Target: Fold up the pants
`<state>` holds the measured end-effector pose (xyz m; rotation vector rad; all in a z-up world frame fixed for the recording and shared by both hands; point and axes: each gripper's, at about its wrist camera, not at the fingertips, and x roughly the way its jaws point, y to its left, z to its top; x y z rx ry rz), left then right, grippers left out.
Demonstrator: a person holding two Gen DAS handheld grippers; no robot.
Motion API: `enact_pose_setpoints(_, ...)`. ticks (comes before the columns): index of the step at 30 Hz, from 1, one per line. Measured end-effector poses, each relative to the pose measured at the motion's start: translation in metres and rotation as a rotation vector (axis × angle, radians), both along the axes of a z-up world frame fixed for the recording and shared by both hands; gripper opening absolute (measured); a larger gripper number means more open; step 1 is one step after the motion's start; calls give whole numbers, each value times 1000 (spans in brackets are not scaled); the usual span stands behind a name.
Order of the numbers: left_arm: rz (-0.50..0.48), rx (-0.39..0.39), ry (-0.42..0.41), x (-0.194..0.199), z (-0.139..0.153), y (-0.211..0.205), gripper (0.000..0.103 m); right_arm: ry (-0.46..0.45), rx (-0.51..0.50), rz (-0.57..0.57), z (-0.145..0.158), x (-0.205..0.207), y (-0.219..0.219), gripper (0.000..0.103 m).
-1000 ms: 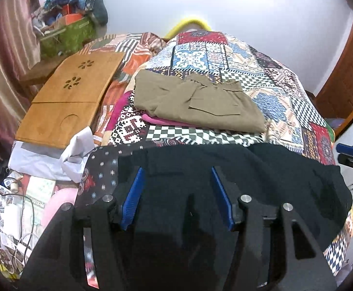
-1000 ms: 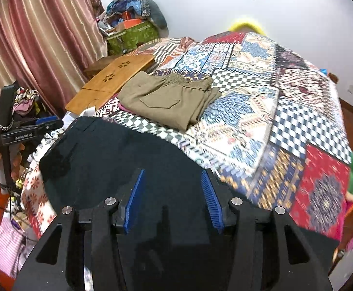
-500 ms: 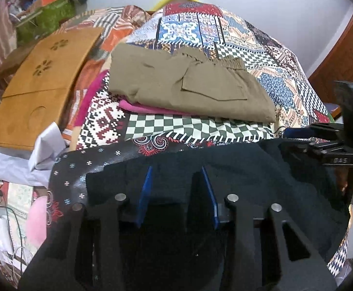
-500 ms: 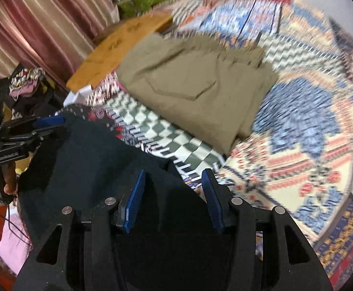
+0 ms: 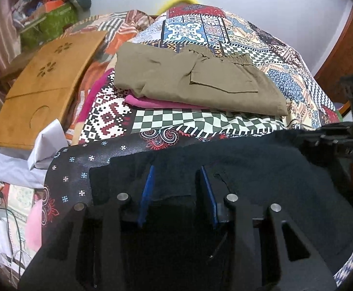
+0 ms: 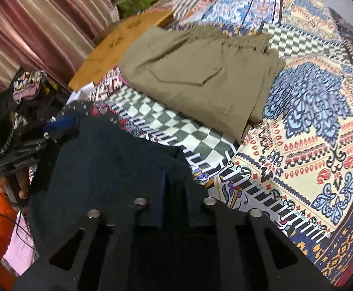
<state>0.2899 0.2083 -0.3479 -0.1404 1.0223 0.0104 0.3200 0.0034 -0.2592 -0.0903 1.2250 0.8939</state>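
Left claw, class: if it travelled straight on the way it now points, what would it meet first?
The left claw already has the dark pants between its fingers. Past their edge, it would probably meet the patchwork bedspread, then the folded khaki pants; depth is unclear.

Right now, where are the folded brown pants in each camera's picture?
Left wrist view: the folded brown pants lie in the upper middle, on top of something pink, beyond the dark pants.
Right wrist view: the folded brown pants lie in the upper middle, tilted, closer to the camera.
Shared landmark: the wooden board lies left of them in both views.
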Motion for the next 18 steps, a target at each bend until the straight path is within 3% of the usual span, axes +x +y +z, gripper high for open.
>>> enact_pose_setpoints(5,17,23,-15,-7,-1,3,40,-138,34,-19,22,-14,-8,8)
enact_pose_setpoints(11,20,62,-16,-9,-5,0,40,-199,-28,-81,19,-7,-11,7)
enact_pose_setpoints(14,23,64,-7,-9,-5,2,40,-239,-78,-175,24,1,-30,7)
enact_pose_setpoints(18,33,65,17,-10,3,2,40,-251,-43,-258,51,-2,-75,7)
